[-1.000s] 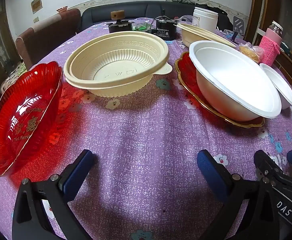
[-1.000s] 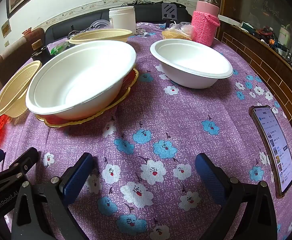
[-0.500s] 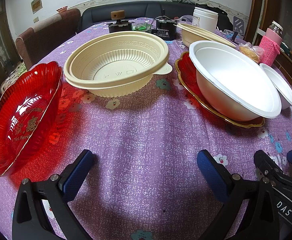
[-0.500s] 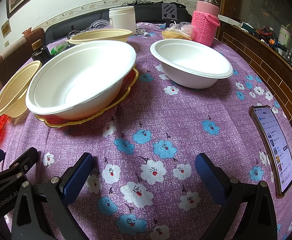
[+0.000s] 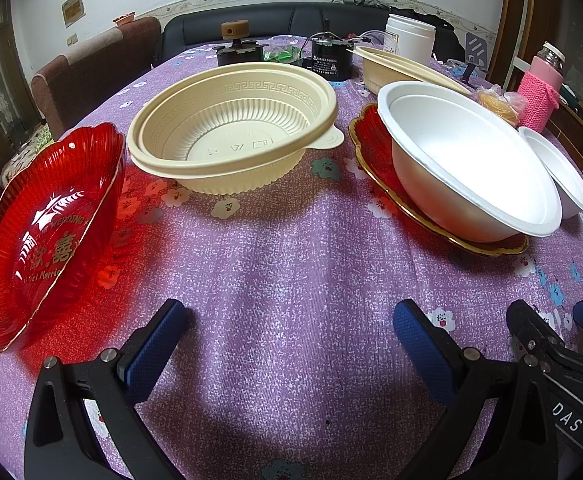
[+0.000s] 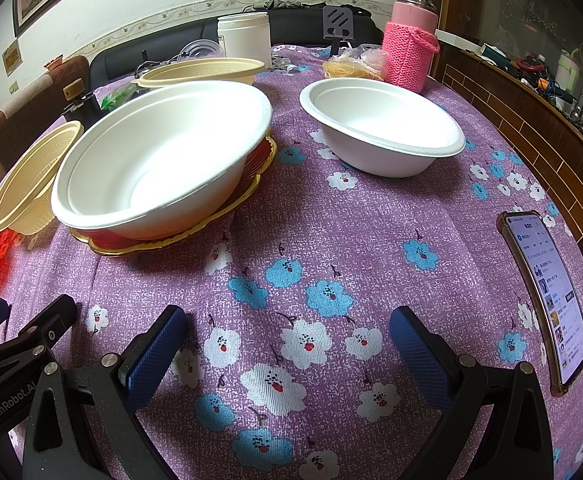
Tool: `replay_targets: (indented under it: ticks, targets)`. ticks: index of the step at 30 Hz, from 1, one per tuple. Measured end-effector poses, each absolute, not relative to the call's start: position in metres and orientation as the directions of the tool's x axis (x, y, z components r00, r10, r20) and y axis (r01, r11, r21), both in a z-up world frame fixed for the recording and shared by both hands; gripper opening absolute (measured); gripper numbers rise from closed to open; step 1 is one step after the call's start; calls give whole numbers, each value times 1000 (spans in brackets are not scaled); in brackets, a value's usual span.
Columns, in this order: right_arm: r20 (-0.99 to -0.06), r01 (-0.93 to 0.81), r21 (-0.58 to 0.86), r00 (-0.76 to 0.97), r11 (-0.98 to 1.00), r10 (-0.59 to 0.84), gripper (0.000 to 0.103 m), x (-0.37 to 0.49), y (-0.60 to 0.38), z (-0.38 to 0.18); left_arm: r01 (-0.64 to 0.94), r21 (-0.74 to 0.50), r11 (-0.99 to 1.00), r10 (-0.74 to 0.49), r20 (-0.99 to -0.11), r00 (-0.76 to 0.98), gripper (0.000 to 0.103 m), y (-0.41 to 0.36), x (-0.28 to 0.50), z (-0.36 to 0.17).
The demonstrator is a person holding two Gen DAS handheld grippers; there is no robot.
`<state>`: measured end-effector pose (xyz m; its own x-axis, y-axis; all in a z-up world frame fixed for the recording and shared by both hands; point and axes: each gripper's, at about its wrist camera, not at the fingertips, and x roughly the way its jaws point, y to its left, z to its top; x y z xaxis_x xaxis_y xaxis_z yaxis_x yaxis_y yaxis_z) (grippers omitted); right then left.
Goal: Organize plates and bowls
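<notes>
On the purple floral tablecloth point(image 6: 331, 240), our left gripper point(image 5: 287, 340) and right gripper point(image 6: 287, 344) hover spread and empty. We'd probably pinch the small white bowl point(image 6: 383, 136) at one o'clock by its rim, nesting it into the large white bowl point(image 6: 163, 160) at eleven.

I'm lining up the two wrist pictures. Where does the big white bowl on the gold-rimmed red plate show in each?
Left wrist: big white bowl, right of centre.
Right wrist: the bowl, left of centre.
Shared landmark: white jar at the table's far edge.
</notes>
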<state>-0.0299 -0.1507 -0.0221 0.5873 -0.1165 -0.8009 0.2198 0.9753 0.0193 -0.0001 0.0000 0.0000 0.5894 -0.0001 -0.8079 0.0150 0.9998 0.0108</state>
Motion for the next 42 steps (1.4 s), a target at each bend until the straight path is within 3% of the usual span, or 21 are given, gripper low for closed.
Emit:
replay_targets:
  ticks: [15,23,30,34,42]
  targets:
    - [-831,205,27,549,978,-92,102,-25,-154,-20,-53,13,998,40,-837,546,103,10,-16,1]
    - [-841,195,15,533,981,-94,102,-47,-145,-20,141,-47,989,-110,-870,481,103,2,-68,8]
    - [-836,209,17,540,978,-101,102,-59,-141,-21,149,-107,983,-179,-736,652,103,51,-154,76]
    - [-834,199,24,544,980,-90,102,-60,-142,-21,65,-51,997,-82,-658,748,103,106,-201,115]
    - [-833,191,28,546,981,-83,102,-60,-143,-21,-428,38,903,394,-471,790,103,225,-271,162]
